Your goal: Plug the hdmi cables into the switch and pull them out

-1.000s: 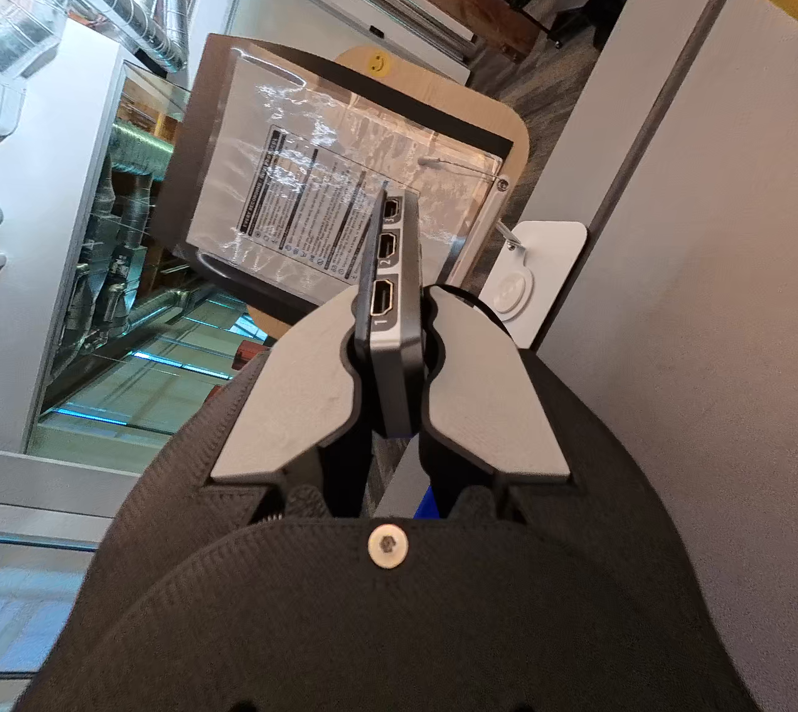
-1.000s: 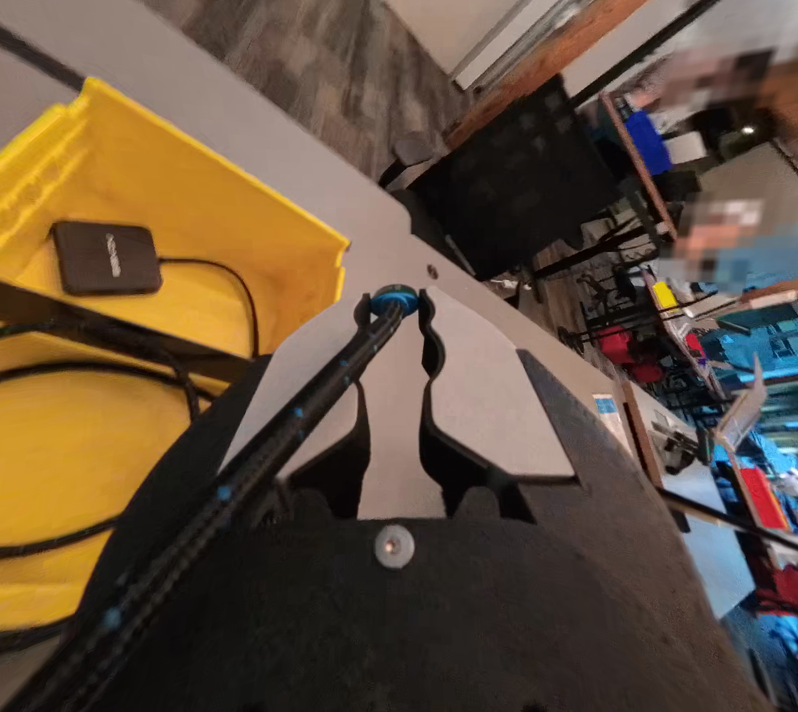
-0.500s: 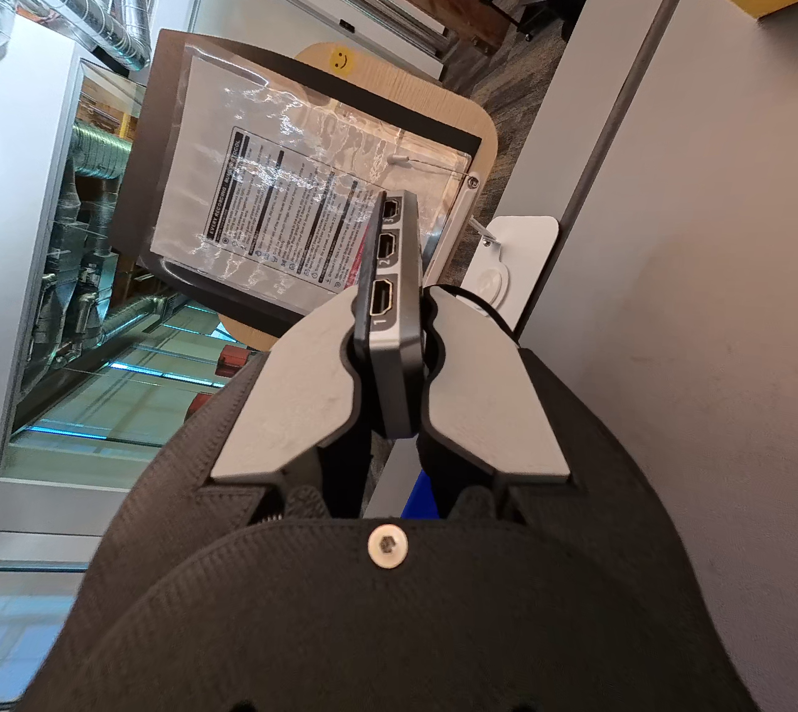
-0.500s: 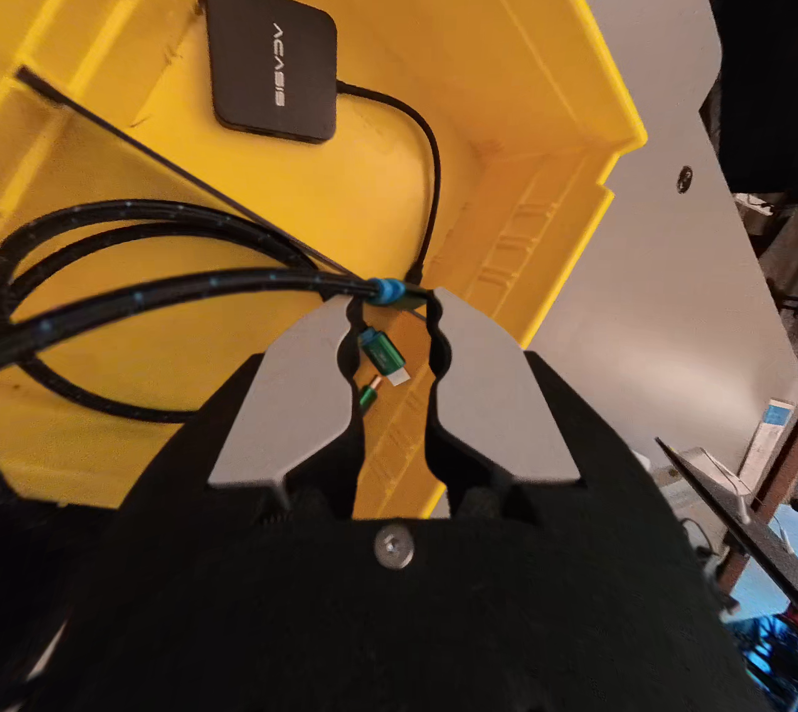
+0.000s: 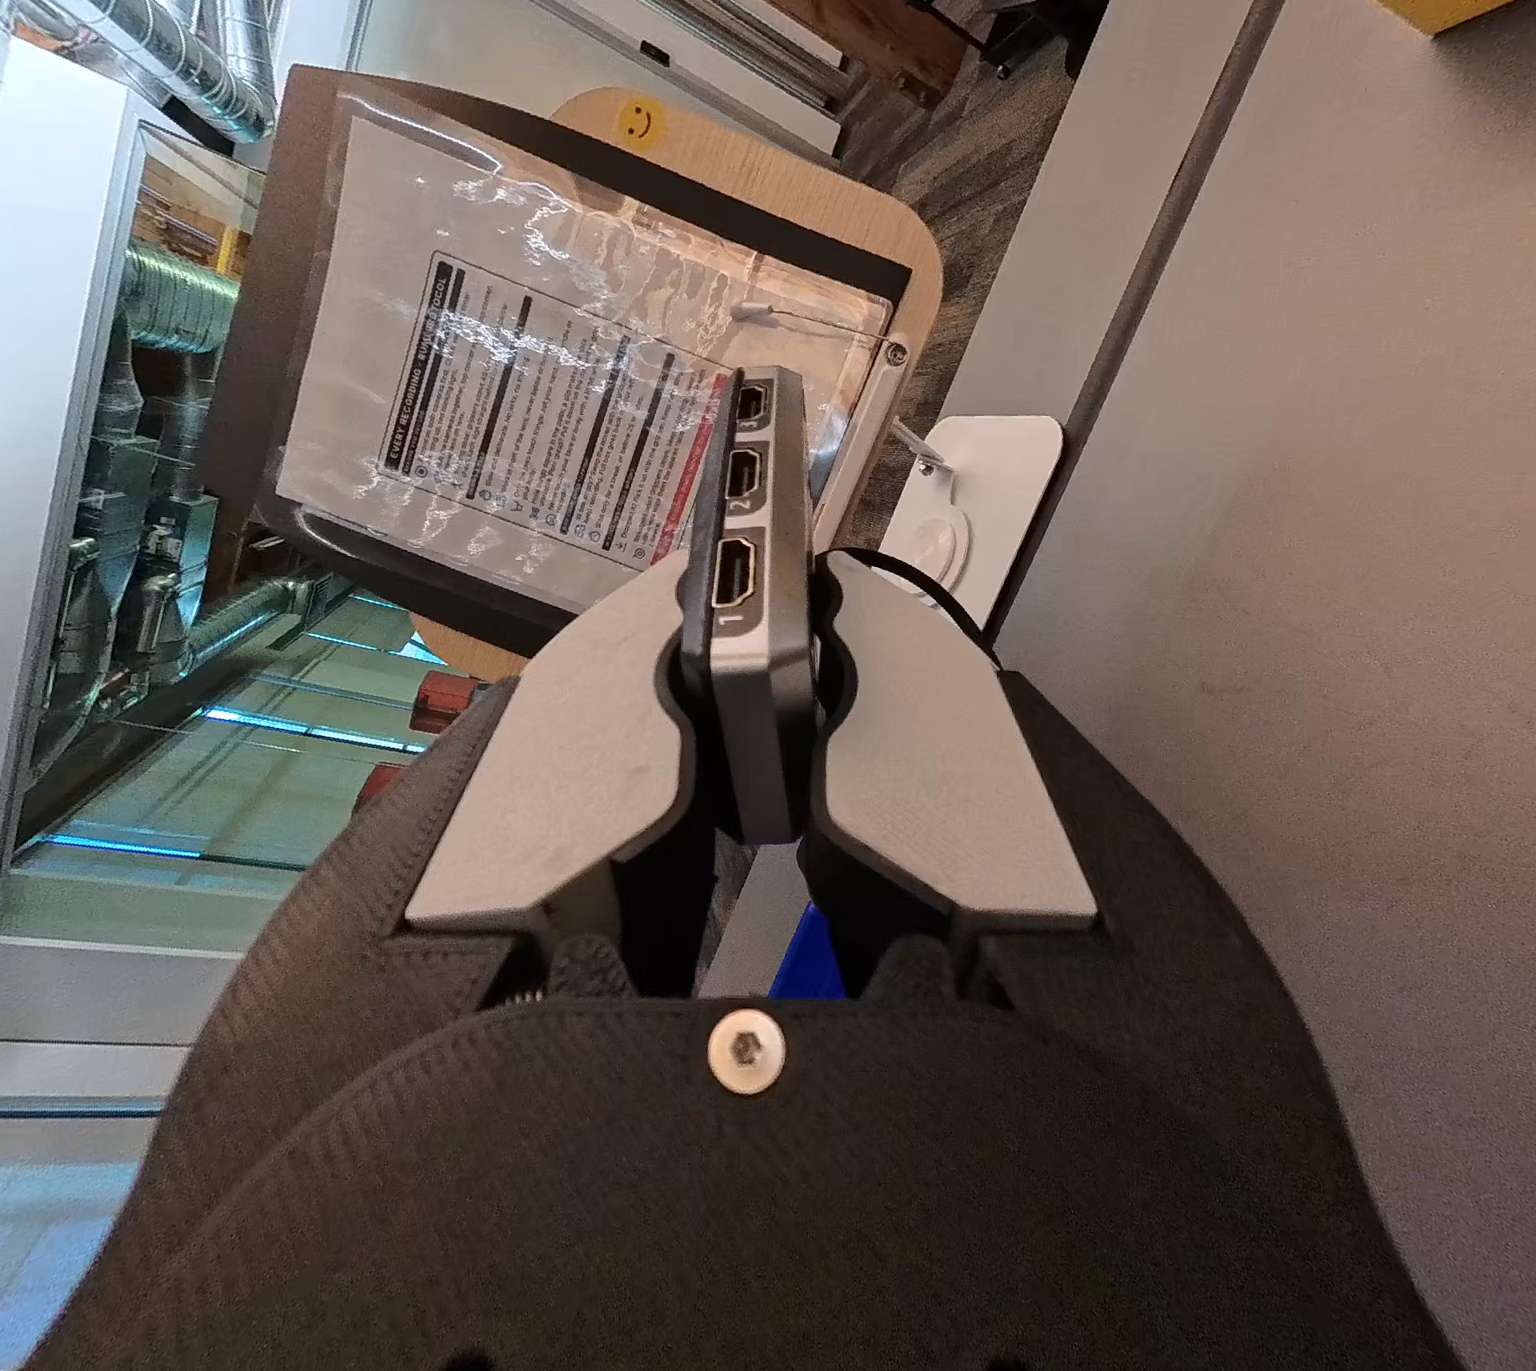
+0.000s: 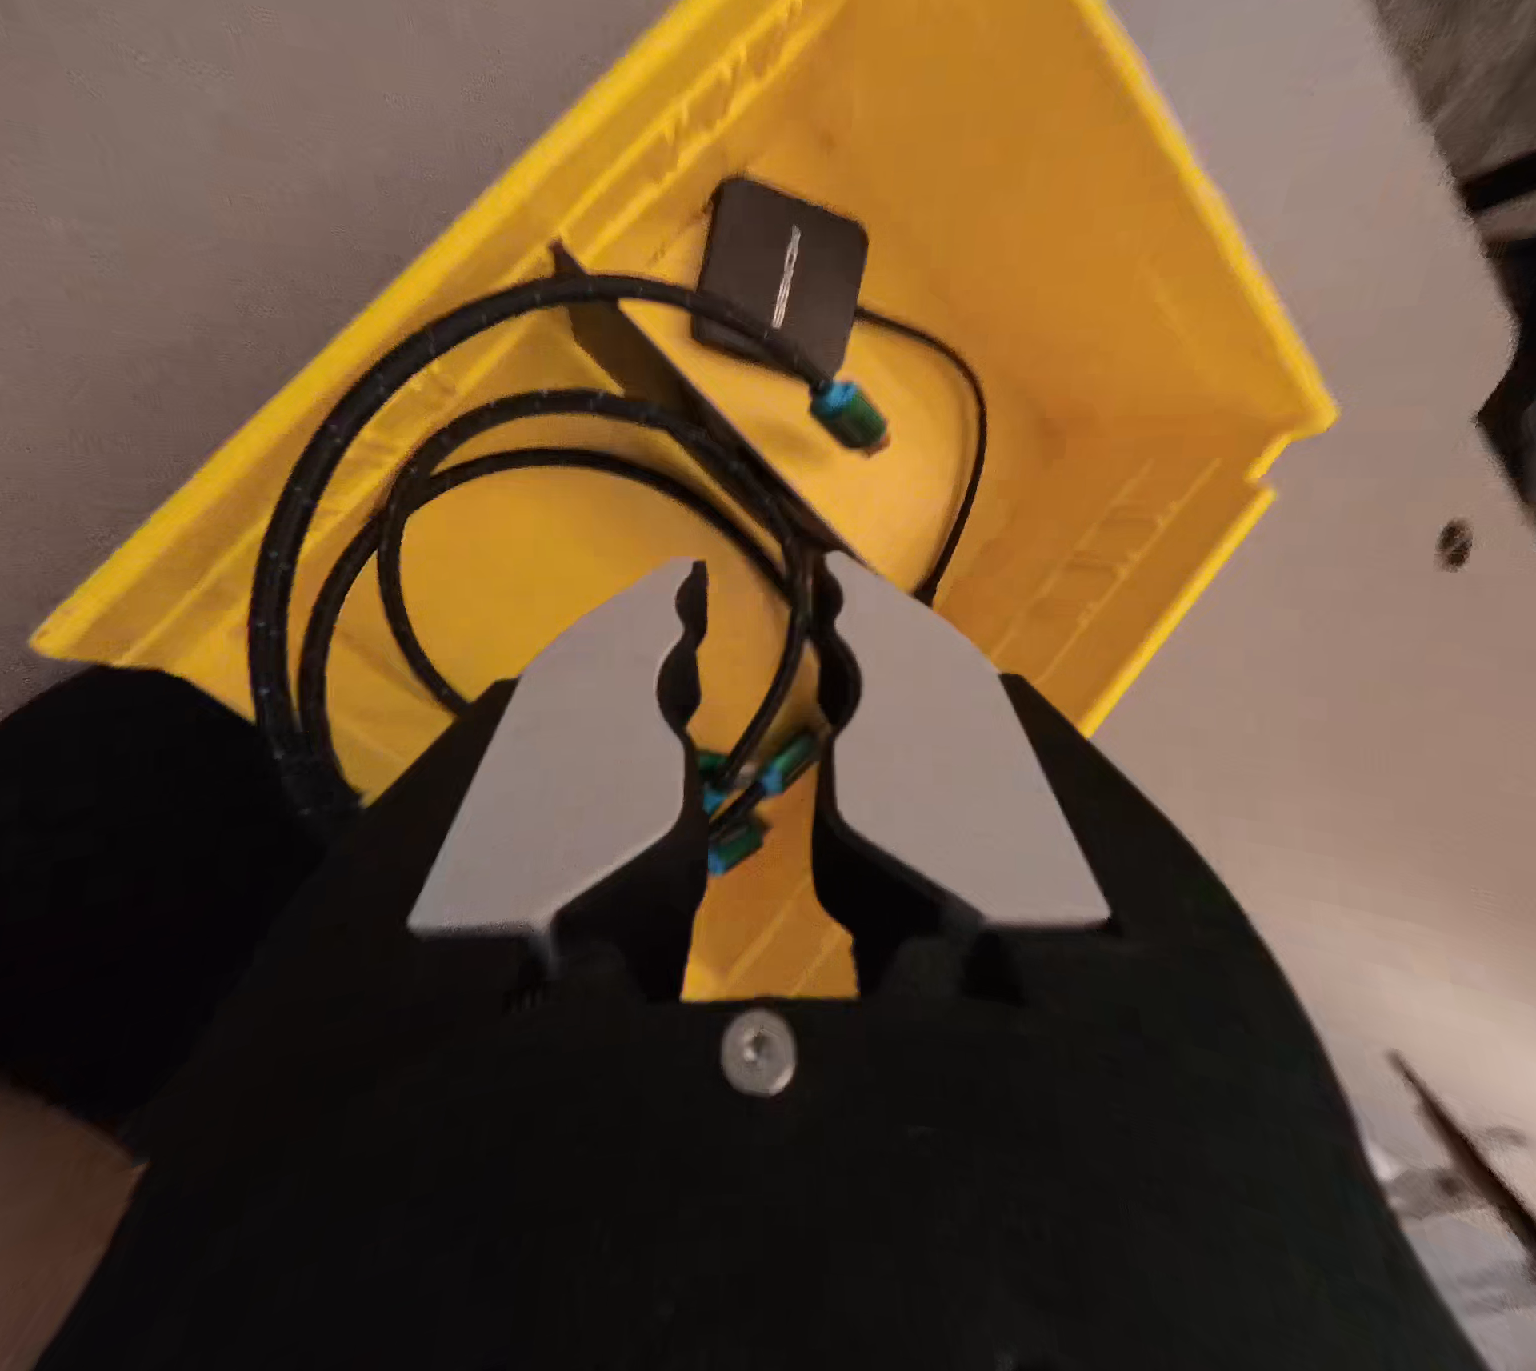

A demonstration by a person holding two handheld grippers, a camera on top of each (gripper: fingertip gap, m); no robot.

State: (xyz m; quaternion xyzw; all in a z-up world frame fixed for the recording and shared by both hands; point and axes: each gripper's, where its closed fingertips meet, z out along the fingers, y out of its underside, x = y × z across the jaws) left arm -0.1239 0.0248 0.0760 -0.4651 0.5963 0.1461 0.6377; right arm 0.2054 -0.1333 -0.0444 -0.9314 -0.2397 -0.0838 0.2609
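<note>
Three empty ports face up on the switch (image 5: 760, 608) clamped in the left gripper (image 5: 752, 612); right gripper (image 6: 765, 583) fingers spread, empty, above hdmi cables (image 6: 532, 433) coiled in yellow bin (image 6: 1080, 184).

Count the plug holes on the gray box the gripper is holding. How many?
3 on the switch, in a row along its edge: one nearest the left gripper, one in the middle, one farthest. Other edges are hidden.

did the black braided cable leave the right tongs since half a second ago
Yes. The black braided cable now lies coiled in the yellow plastic bin, and the right tongs are open above it.
</note>
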